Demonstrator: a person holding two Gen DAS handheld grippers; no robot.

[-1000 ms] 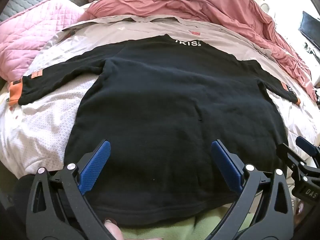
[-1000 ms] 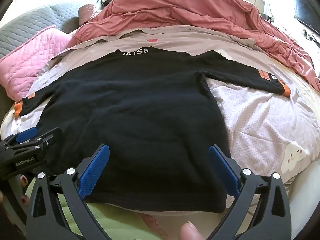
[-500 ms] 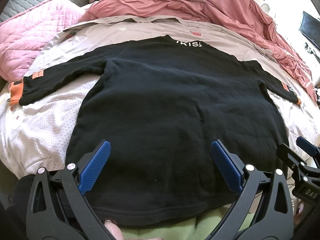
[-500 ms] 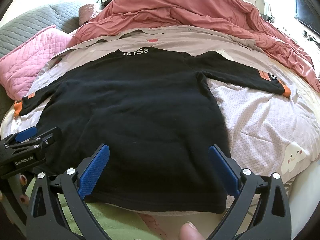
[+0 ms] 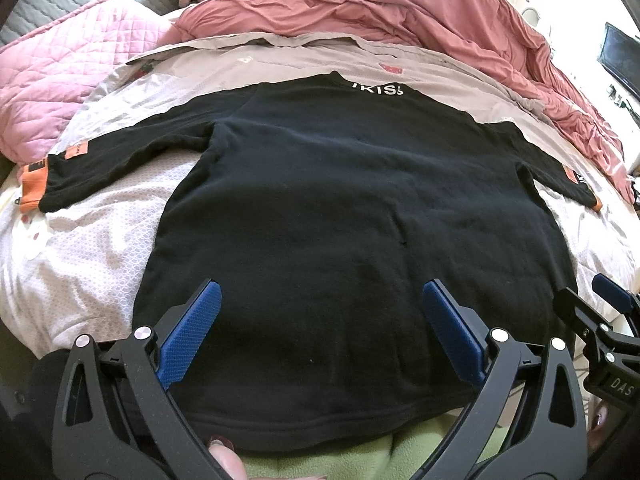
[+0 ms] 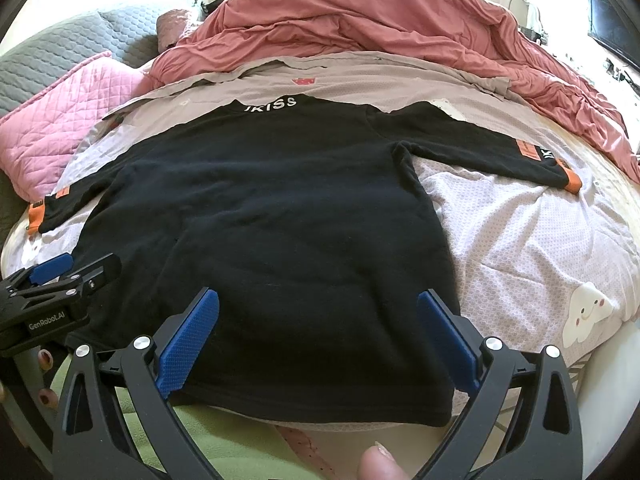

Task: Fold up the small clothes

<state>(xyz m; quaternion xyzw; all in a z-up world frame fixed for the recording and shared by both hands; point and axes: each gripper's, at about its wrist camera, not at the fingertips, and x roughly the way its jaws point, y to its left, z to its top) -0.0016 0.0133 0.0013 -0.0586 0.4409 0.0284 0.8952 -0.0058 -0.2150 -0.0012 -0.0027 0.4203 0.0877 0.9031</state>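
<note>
A black long-sleeved top with white lettering at the collar and orange cuffs lies flat on the bed, back up, both sleeves spread out sideways. My left gripper hovers open over the hem's left half, its blue pads empty. My right gripper hovers open over the hem's right half, also empty. The right gripper shows at the right edge of the left wrist view. At the left edge of the right wrist view I see the left gripper.
The top rests on a pale patterned sheet with a cloud print. A crumpled rose duvet fills the back, a pink quilted pillow sits back left. Green fleece lies under the hem at the near edge. A dark screen stands far right.
Almost nothing differs; both grippers stay open above the hem, and the views have shifted only very slightly.
</note>
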